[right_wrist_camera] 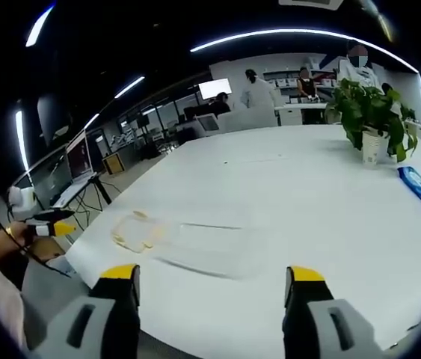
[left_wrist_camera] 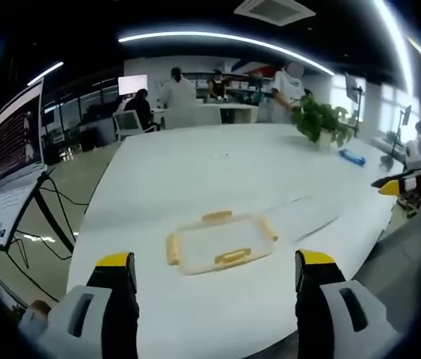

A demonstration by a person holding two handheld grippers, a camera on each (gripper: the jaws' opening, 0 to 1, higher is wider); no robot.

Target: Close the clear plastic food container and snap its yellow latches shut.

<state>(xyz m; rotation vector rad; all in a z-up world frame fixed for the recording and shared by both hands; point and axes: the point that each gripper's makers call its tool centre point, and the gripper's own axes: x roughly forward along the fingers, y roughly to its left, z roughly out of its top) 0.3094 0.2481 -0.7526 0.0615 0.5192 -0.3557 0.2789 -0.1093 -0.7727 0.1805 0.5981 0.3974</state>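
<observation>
Near the lower middle of the left gripper view, a clear container part with yellow latches (left_wrist_camera: 220, 245) lies flat on the white surface (left_wrist_camera: 195, 172), latches showing along its edges, at least three of them. Just to its right in that frame lies a second clear piece (left_wrist_camera: 303, 217), faint against the white; which of the two is the lid and which the base cannot be told from these pictures. The right gripper view shows the same pair from the other side: the latched piece (right_wrist_camera: 137, 232) at lower left, the plain clear piece (right_wrist_camera: 210, 247) beside it toward the frame's centre.

By this reading the task has hardly begun: the two parts lie side by side, not stacked, and no latch can be snapped until one sits on the other. Everything remains to do, meaning lifting one part, seating it, then pressing each latch down.

The left tool (left_wrist_camera: 217, 269) hangs at the bottom of its frame with jaws spread wide and nothing between them, short of the container. The right tool (right_wrist_camera: 214, 280) is likewise released and empty, near the surface's edge.

Farther out, a potted plant (right_wrist_camera: 371, 112) and a blue packet (right_wrist_camera: 417, 183) sit toward the right side of the right gripper view.
</observation>
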